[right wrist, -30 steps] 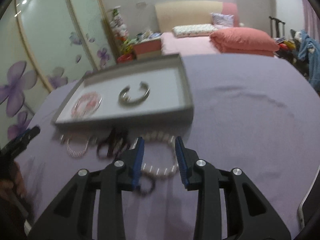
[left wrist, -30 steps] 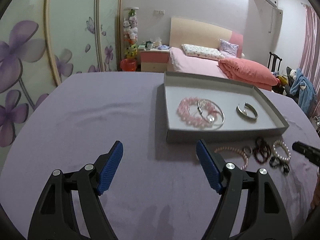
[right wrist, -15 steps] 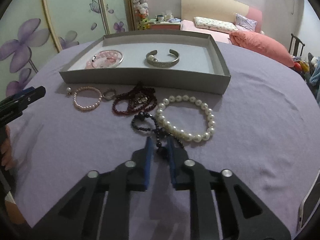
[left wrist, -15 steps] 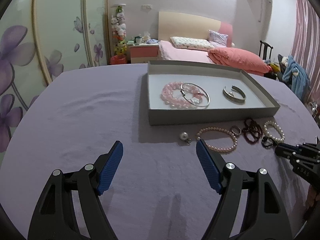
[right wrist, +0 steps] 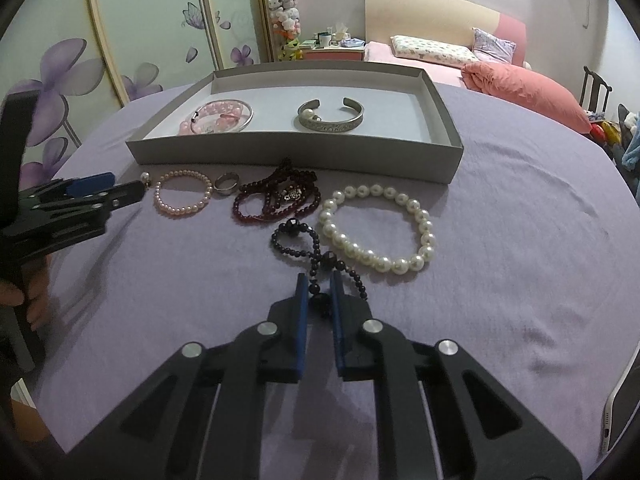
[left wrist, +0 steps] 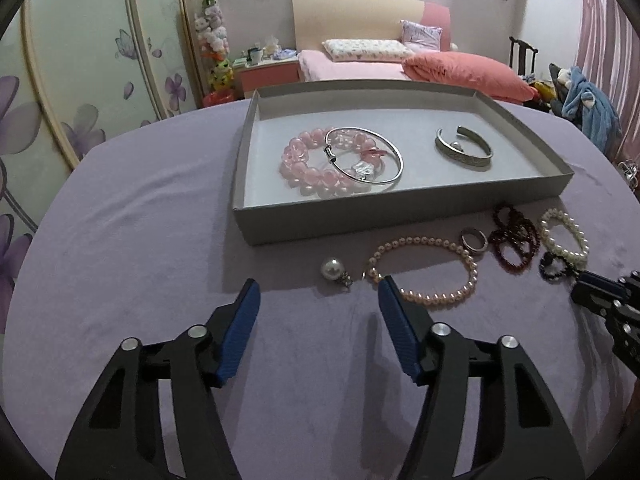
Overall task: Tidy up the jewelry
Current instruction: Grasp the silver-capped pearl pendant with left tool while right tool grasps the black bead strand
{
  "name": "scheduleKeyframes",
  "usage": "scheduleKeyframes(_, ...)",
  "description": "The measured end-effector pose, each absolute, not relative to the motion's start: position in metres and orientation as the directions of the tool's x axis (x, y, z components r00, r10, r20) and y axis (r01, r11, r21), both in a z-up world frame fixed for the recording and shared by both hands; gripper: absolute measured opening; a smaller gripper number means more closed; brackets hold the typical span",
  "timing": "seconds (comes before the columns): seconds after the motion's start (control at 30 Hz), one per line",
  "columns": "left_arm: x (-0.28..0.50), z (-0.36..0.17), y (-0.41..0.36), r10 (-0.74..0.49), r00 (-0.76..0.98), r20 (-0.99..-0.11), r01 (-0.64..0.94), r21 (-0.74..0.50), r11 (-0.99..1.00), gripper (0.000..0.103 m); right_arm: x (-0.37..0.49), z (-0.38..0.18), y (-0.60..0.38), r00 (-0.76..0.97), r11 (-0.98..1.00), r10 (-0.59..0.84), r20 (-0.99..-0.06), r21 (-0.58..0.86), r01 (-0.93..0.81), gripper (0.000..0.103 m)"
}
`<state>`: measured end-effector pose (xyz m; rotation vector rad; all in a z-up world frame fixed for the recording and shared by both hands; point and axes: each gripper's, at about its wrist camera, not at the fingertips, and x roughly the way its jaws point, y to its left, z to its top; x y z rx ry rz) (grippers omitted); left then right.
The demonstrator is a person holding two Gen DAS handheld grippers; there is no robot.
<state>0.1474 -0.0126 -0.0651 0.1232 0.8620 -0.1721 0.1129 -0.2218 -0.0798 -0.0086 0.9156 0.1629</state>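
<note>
On the purple cloth a grey tray holds a pink bead bracelet, a silver bangle and a silver cuff. In front of it lie a pearl earring, a small pink pearl bracelet, a ring, dark red beads and a large white pearl bracelet. My left gripper is closing, with the earring just beyond its tips and untouched. My right gripper is shut on the near end of the black bead bracelet, which lies on the cloth.
A phone lies at the table's right edge. A person's hand holds the left gripper at the table's left side. Beyond the table stand a bed and a flowered wardrobe.
The right gripper's jaws came together on the black bead bracelet. The left gripper moved closer to the row of loose jewelry, toward the earring, and its jaws narrowed.
</note>
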Motion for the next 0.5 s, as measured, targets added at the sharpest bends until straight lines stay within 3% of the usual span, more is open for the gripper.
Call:
scheduleKeyframes(0.23, 0.16, -0.067, -0.018, -0.086, 0.624, -0.777, 0.18, 0.035, 0.983, 0.038, 0.113, -0.079, -0.222, 0.6, 0.988, 0.139, -0.788, 0.068, -0.14, 0.012)
scheduleKeyframes(0.3, 0.16, -0.067, -0.018, -0.086, 0.625, -0.776, 0.18, 0.035, 0.983, 0.022, 0.113, -0.079, -0.221, 0.601, 0.988, 0.136, -0.787, 0.066, -0.137, 0.012)
scheduleKeyframes(0.37, 0.158, -0.067, -0.017, -0.08, 0.626, -0.776, 0.174, 0.039, 0.984, 0.014, 0.114, -0.08, -0.221, 0.601, 0.989, 0.134, -0.788, 0.064, -0.135, 0.012)
scheduleKeyframes(0.5, 0.149, -0.067, -0.008, -0.07, 0.627, -0.776, 0.161, 0.041, 0.986, 0.014, 0.113, -0.08, -0.221, 0.602, 0.989, 0.131, -0.788, 0.063, -0.133, 0.012)
